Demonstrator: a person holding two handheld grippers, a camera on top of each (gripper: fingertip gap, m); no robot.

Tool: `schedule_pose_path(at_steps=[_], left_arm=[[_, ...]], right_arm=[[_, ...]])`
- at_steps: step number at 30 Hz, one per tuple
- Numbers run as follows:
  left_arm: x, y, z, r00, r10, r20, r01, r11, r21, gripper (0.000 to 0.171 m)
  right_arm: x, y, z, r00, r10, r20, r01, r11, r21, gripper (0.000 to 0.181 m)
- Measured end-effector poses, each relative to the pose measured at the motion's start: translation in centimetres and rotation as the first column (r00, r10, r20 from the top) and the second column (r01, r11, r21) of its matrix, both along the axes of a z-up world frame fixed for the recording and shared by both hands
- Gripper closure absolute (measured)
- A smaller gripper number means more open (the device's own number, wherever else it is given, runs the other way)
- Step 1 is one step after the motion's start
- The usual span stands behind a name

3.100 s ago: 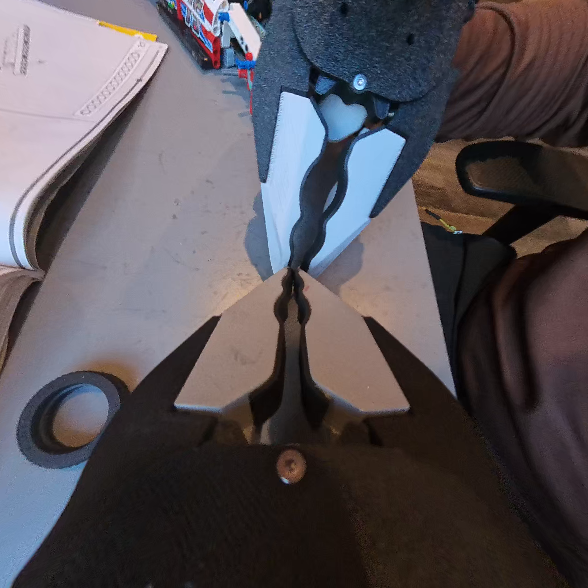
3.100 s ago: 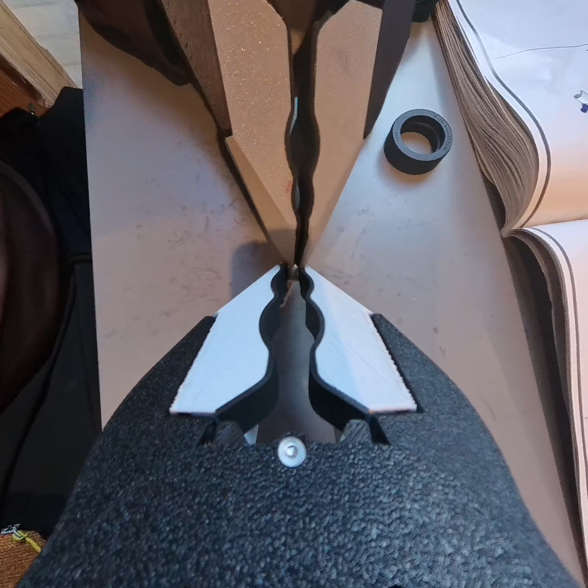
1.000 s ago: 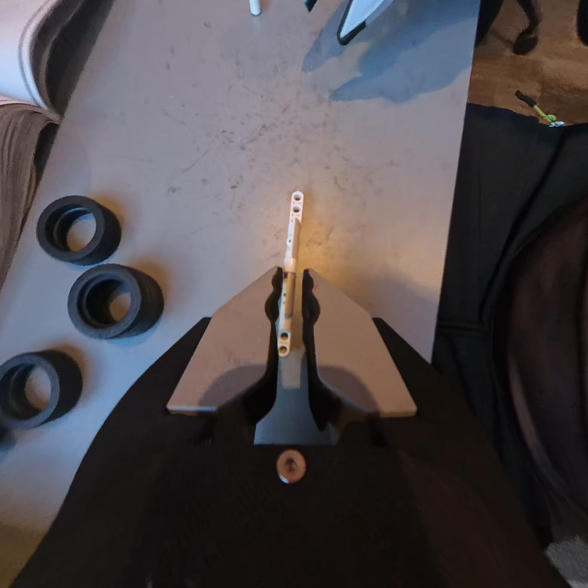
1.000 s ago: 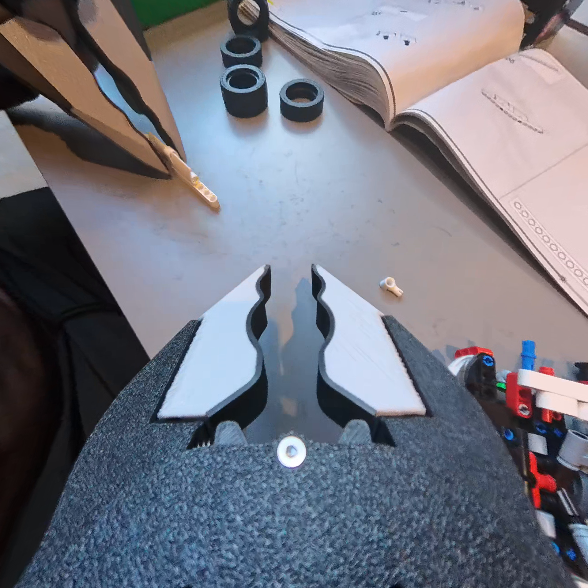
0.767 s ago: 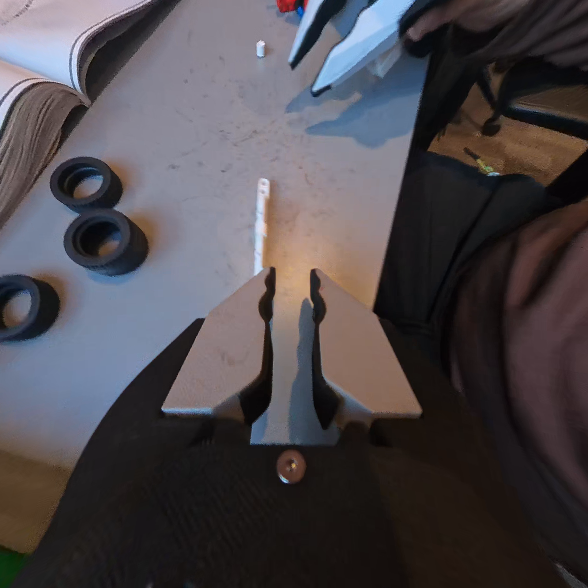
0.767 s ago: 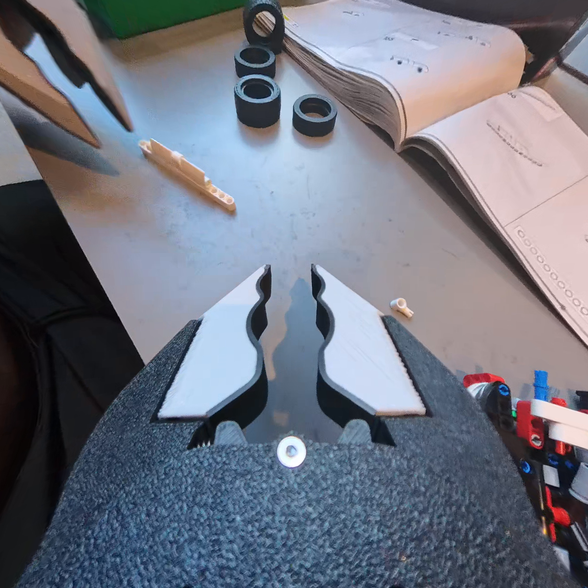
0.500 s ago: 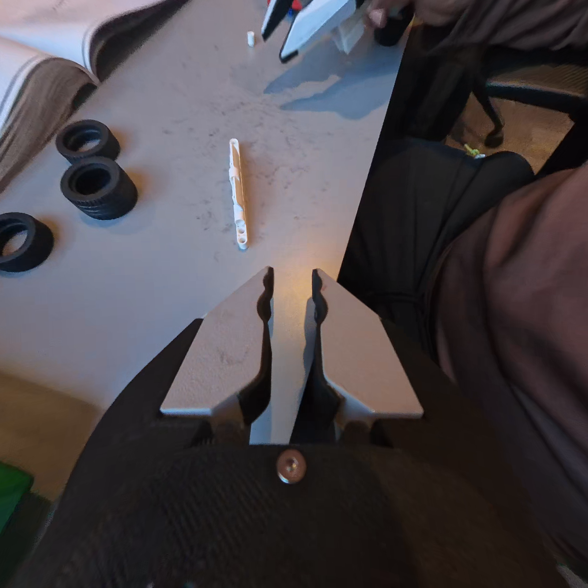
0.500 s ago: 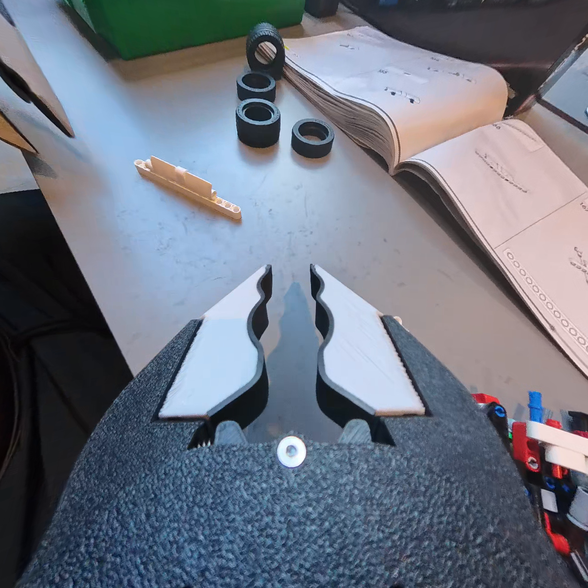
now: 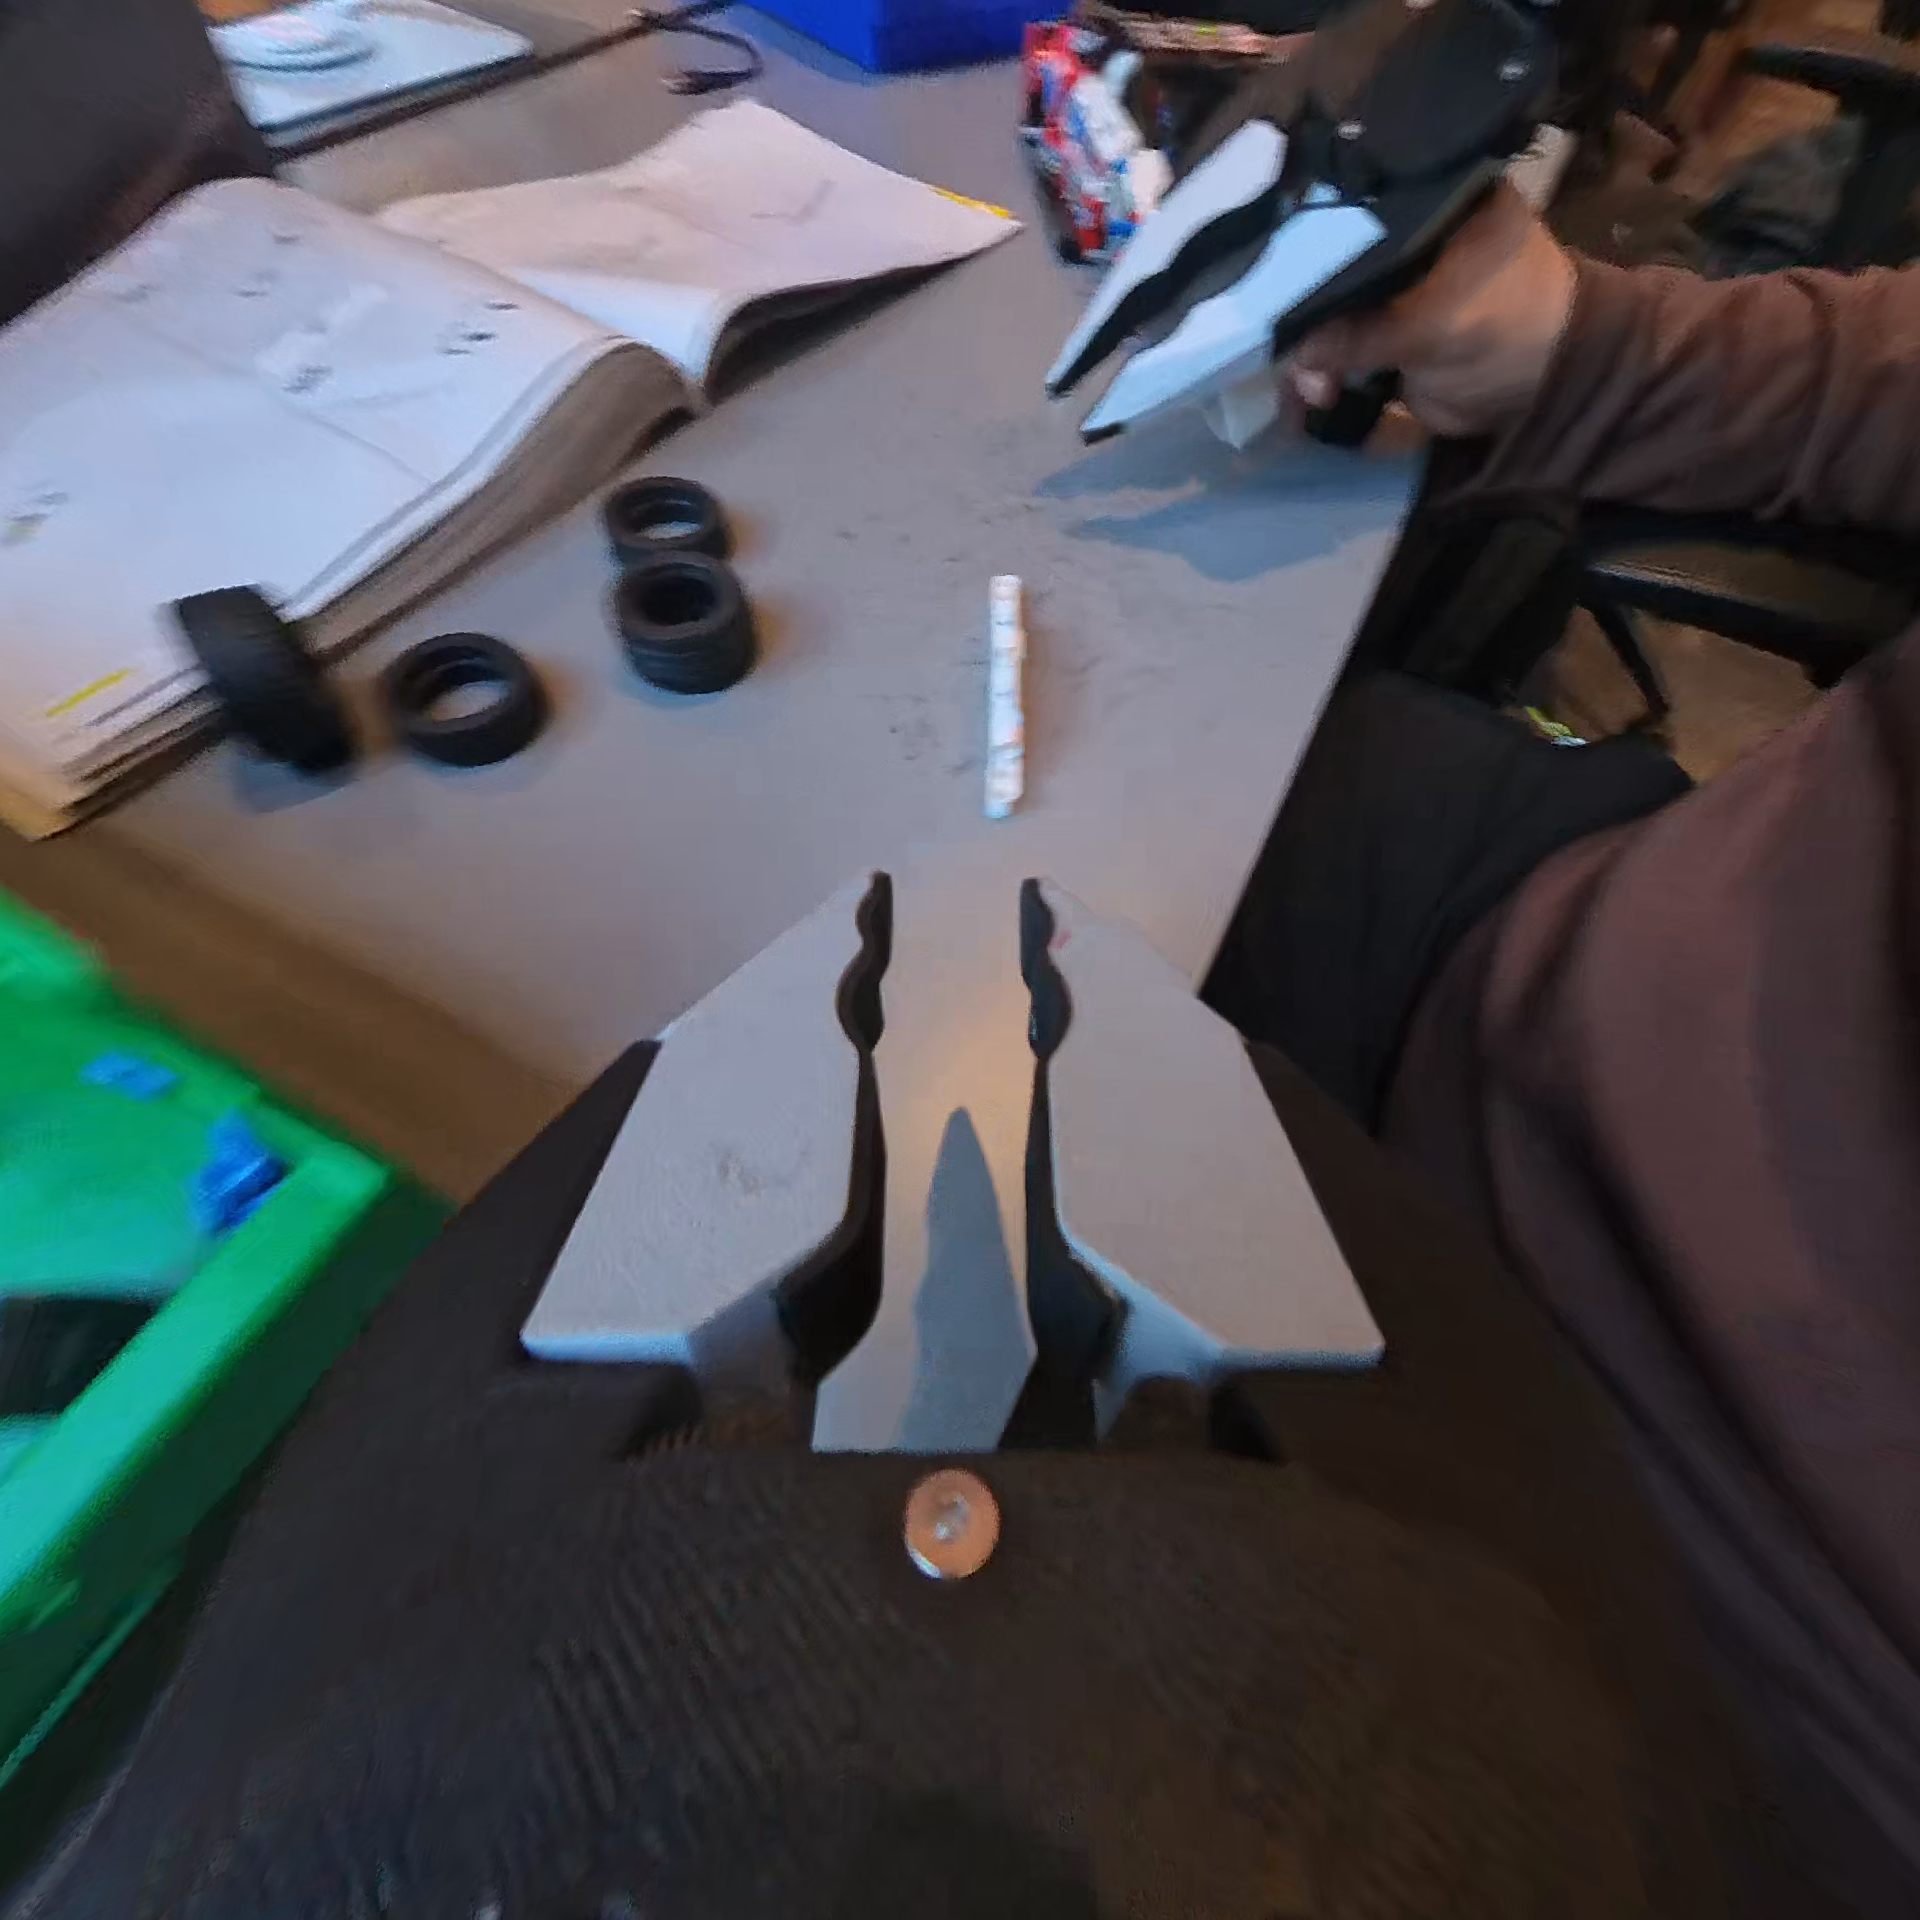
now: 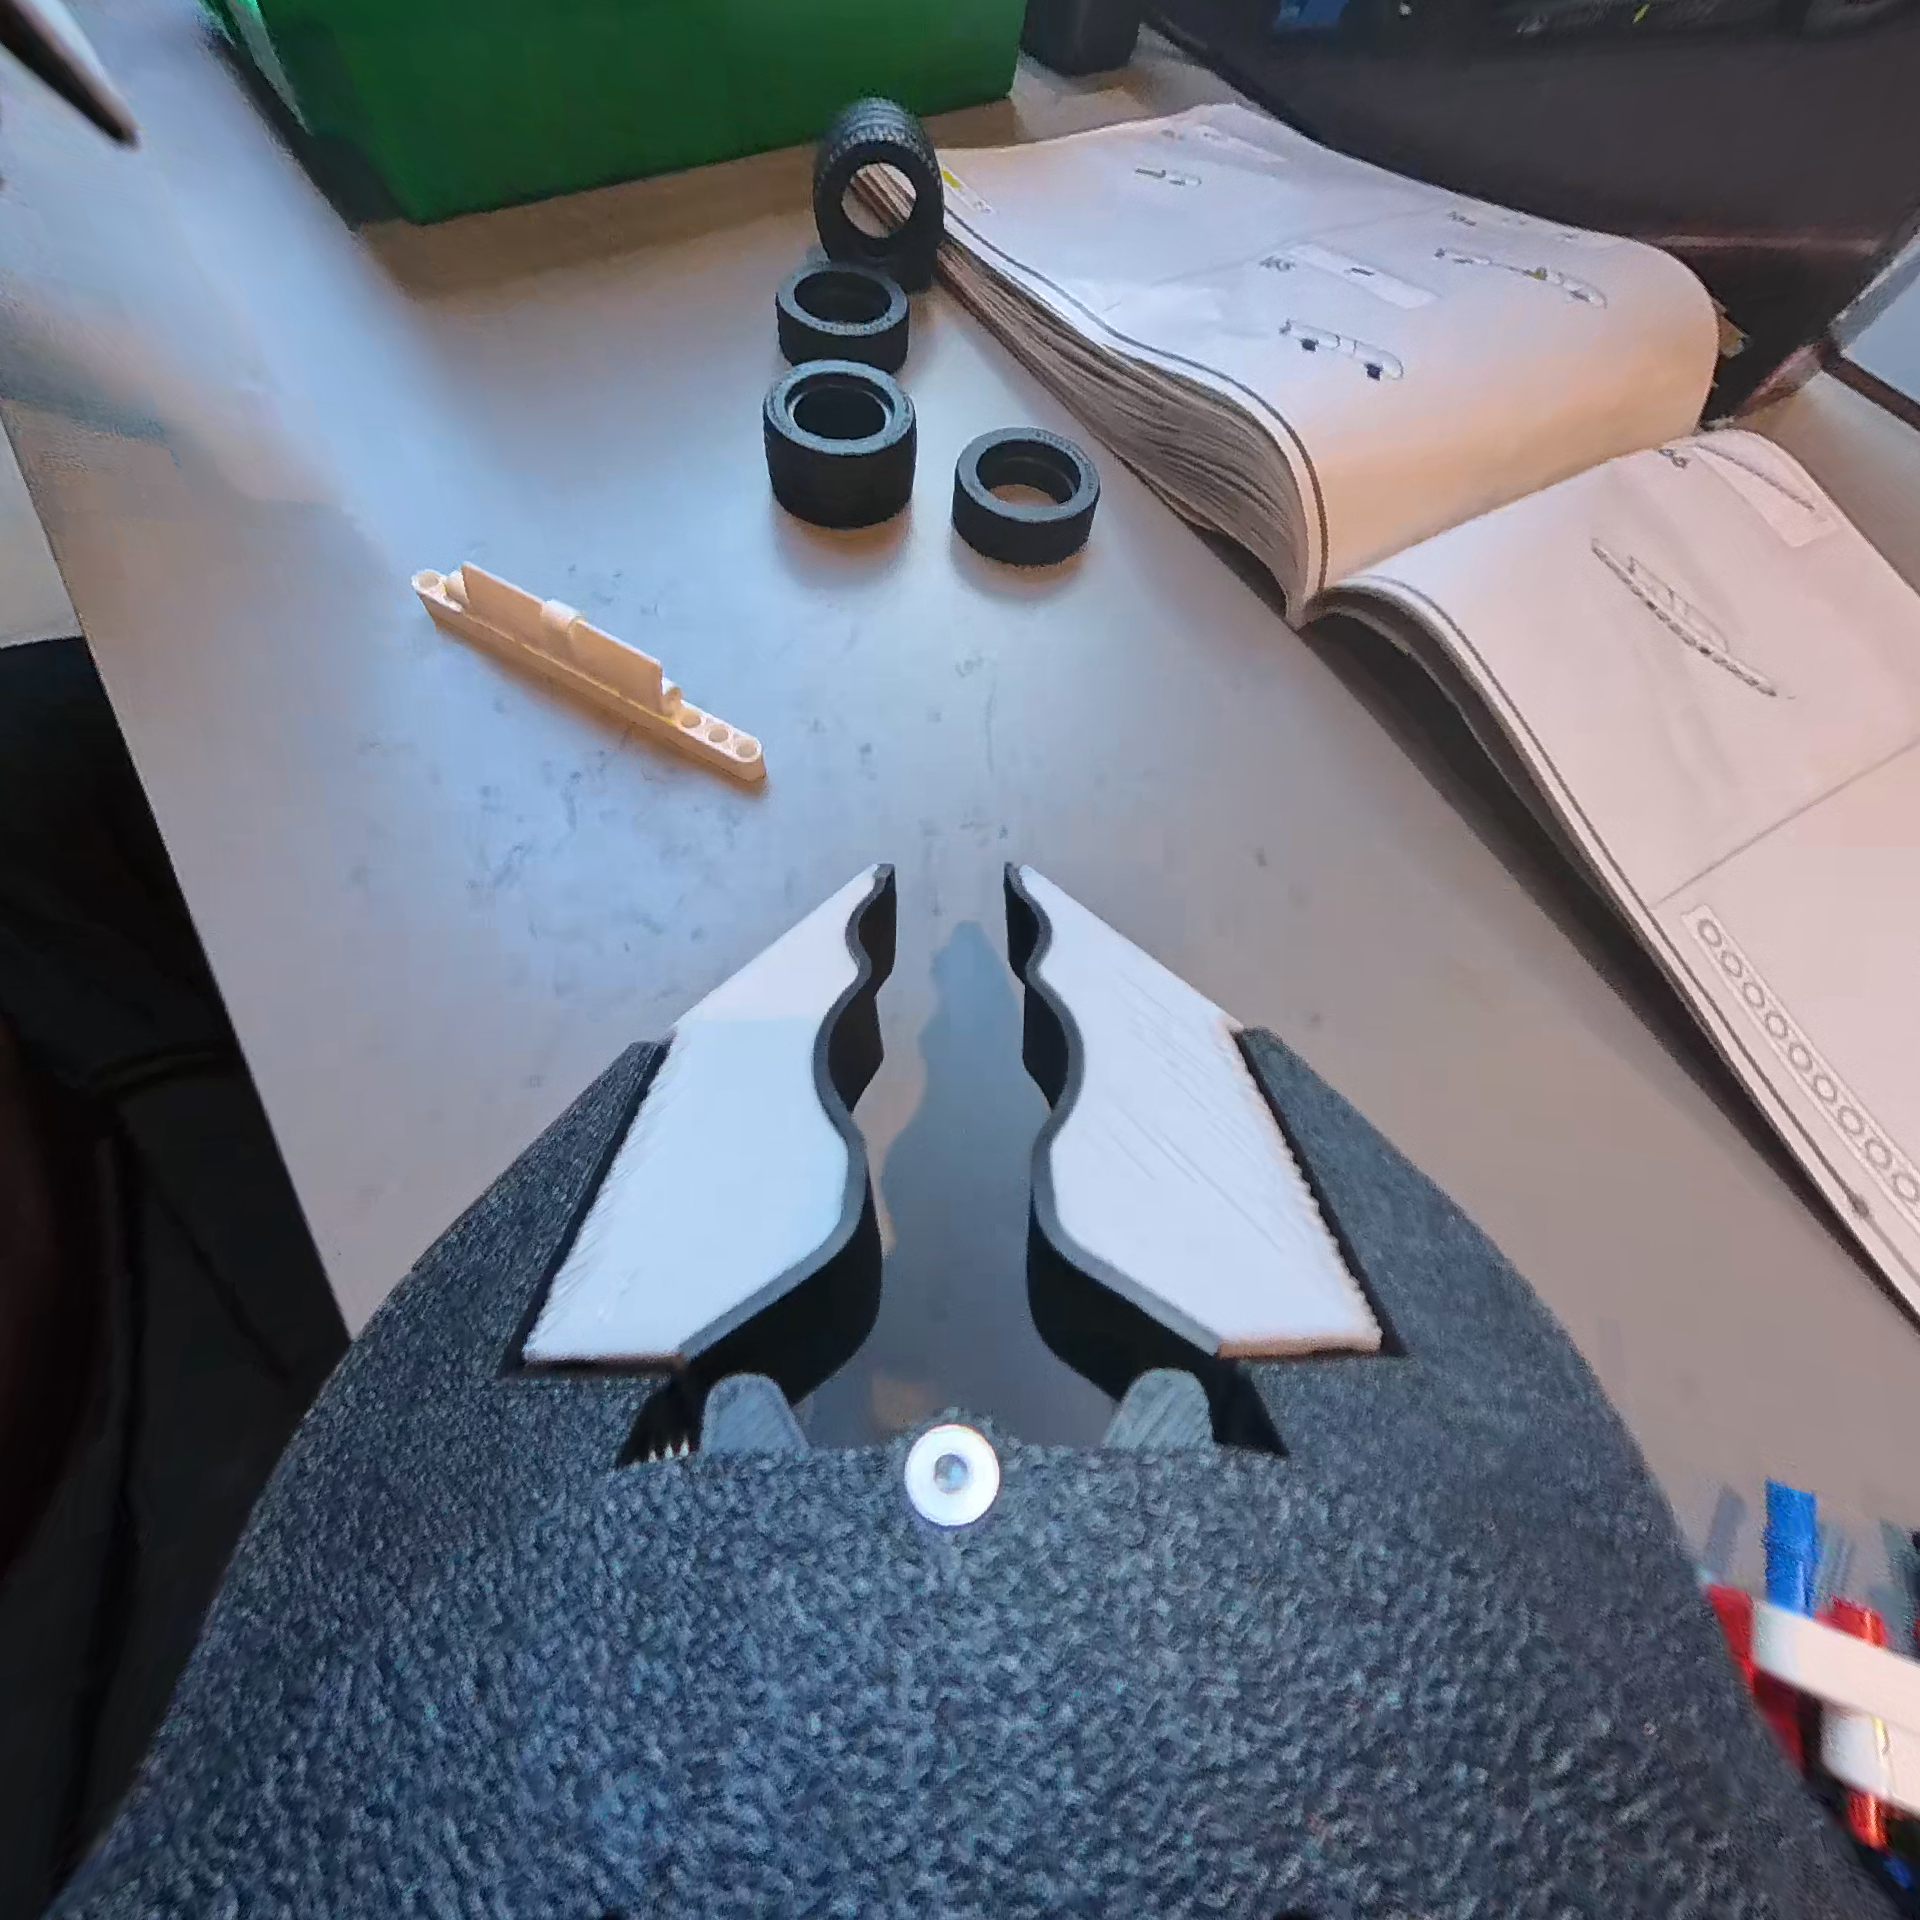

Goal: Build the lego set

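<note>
A long white beam assembly (image 9: pixel 1005 696) lies flat on the grey table (image 9: pixel 831 790), also in the right wrist view (image 10: pixel 587 670). My left gripper (image 9: pixel 956 888) is open and empty, held back above the table's near edge, short of the beam. My right gripper (image 10: pixel 948 878) is open and empty above the table's middle; it also shows in the left wrist view (image 9: pixel 1081 400), held by a hand. Several black tyres (image 10: pixel 840 447) sit beyond the beam, one upright against the open instruction book (image 10: pixel 1403 343). The partly built red, white and blue model (image 9: pixel 1091 73) stands far off.
A green bin (image 9: pixel 125 1226) holding blue pieces sits at the left below the table edge; it also shows in the right wrist view (image 10: pixel 634 94). Loose coloured pieces (image 10: pixel 1818 1662) lie at the right gripper's lower right. A person's brown sleeve (image 9: pixel 1662 1039) and a black chair fill the right. Across from one pair of fingers to the other is roughly 25 cm.
My left gripper let go of the white beam, opened and drew back and up from it. My right gripper also pulled back; the small white connector has dropped out of view.
</note>
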State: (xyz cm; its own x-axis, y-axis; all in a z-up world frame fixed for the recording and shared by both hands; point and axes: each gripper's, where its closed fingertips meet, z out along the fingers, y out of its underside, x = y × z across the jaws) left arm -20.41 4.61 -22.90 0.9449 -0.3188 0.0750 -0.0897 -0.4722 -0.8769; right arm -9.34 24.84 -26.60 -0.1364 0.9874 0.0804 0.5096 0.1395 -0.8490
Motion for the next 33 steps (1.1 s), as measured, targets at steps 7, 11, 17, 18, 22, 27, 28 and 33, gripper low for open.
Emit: schedule_pose_path(at_steps=[7,11,17,18,22,27,28,33], left_arm=[[-13.0,-2.5,1.4,0.909,0.404,-0.099,-0.414,0.904,-0.111,0.155],[-18.6,-1.1,2.5,0.889,0.440,-0.125,-0.456,0.871,-0.184,0.153],[-29.0,0.6,2.2,0.800,0.532,-0.279,-0.601,0.707,-0.374,0.151],[-30.3,0.8,1.9,0.789,0.522,-0.323,-0.614,0.672,-0.414,0.151],[-33.5,0.4,-1.1,0.755,0.327,-0.568,-0.646,0.518,-0.561,0.156],[-35.1,-1.6,-4.4,0.776,0.097,-0.624,-0.620,0.305,-0.723,0.153],[-35.0,-1.9,-4.9,0.793,0.112,-0.599,-0.605,0.259,-0.753,0.149],[-36.2,-2.9,-6.2,0.771,0.126,-0.624,-0.636,0.164,-0.754,0.168]], right_arm=[[-2.2,-0.8,0.3,0.996,0.088,-0.025,-0.087,0.996,0.037,0.162],[-2.9,-1.3,0.3,0.992,0.126,-0.026,-0.125,0.991,0.054,0.162],[-2.9,-1.2,0.7,0.992,0.118,-0.054,-0.115,0.992,0.054,0.162],[-2.9,-1.3,0.8,0.991,0.118,-0.058,-0.115,0.992,0.054,0.162],[-2.5,-1.6,1.0,0.990,0.123,-0.070,-0.119,0.991,0.067,0.162],[-1.7,-2.2,1.1,0.988,0.135,-0.076,-0.131,0.990,0.058,0.162],[-1.6,-2.3,1.1,0.988,0.137,-0.077,-0.133,0.990,0.056,0.162],[-0.9,-2.8,1.4,0.985,0.146,-0.093,-0.142,0.989,0.042,0.163]])
